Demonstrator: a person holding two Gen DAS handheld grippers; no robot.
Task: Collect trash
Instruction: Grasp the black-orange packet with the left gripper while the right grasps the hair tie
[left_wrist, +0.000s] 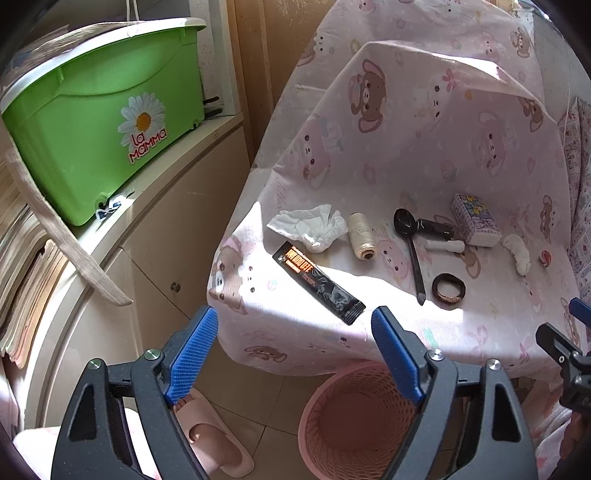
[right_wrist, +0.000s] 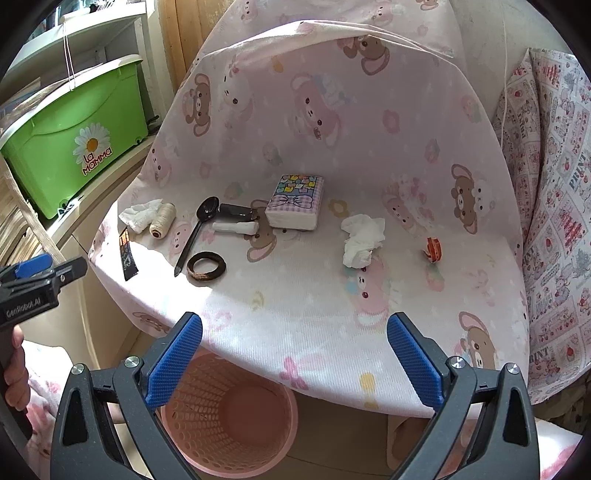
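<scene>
A table under a pink bear-print cloth (left_wrist: 424, 155) carries the trash. A black sachet (left_wrist: 317, 282) lies at its near left edge, just beyond my left gripper (left_wrist: 295, 332), which is open and holds nothing. Behind the sachet is a crumpled white tissue (left_wrist: 310, 227). A second crumpled tissue (right_wrist: 360, 240) lies mid-table, ahead of my right gripper (right_wrist: 295, 343), also open with nothing in it. A pink mesh basket (right_wrist: 229, 413) stands on the floor under the table's front edge, below both grippers. The left gripper (right_wrist: 55, 267) shows at the left edge of the right wrist view.
Also on the cloth are a thread spool (left_wrist: 361, 234), a black spoon (left_wrist: 410, 247), a dark ring (left_wrist: 448, 288), a tissue pack (right_wrist: 295, 201) and a small orange roll (right_wrist: 433, 249). A green bin (left_wrist: 92, 122) sits on a cabinet at left. A pink slipper (left_wrist: 210, 435) lies on the floor.
</scene>
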